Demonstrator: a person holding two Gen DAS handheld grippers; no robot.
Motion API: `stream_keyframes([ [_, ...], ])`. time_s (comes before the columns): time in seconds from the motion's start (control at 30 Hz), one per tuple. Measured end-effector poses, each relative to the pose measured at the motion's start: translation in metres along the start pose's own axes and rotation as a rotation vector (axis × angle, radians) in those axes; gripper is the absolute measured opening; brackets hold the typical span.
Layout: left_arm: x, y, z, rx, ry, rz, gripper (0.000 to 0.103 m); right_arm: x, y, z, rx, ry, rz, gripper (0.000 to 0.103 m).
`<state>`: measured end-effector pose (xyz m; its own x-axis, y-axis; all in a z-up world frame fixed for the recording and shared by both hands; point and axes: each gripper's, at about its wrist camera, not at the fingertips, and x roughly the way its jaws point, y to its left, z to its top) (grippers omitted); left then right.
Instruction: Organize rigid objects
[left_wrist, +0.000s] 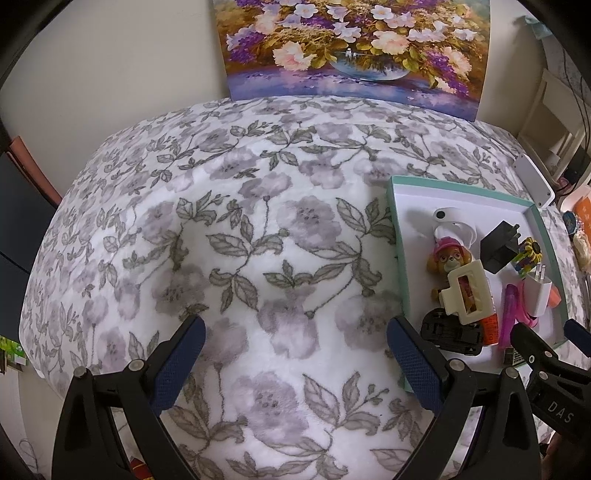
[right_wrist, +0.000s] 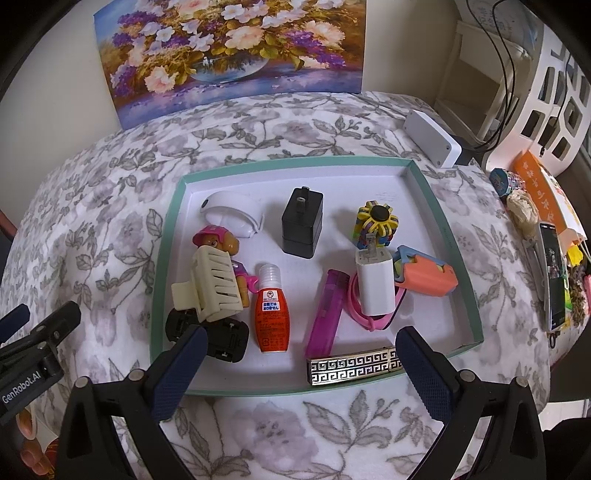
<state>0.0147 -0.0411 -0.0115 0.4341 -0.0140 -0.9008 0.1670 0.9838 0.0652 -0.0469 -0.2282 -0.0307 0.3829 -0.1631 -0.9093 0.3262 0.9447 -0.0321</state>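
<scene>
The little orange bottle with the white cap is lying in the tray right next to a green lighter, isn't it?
Almost. The orange bottle with the white cap does lie in the tray, but the lighter beside it is pink-purple, not green. The right wrist view shows it clearly, just to the right of the bottle.

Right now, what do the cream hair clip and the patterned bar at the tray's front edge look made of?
The cream hair clip looks like moulded plastic: a smooth, slightly glossy, uniform surface with slotted teeth. The patterned bar seems metal, with a shiny gold key-pattern relief on dark ground, though plated plastic is possible.
</scene>
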Motion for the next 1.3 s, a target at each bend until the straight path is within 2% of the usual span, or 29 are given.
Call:
stream_keyframes([
  [1.3,0.0026,0.0074,0.0002,-0.027,0.000,0.025,0.099,0.0024,-0.0020,0.0011,-0.002,0.010,0.000,0.103],
])
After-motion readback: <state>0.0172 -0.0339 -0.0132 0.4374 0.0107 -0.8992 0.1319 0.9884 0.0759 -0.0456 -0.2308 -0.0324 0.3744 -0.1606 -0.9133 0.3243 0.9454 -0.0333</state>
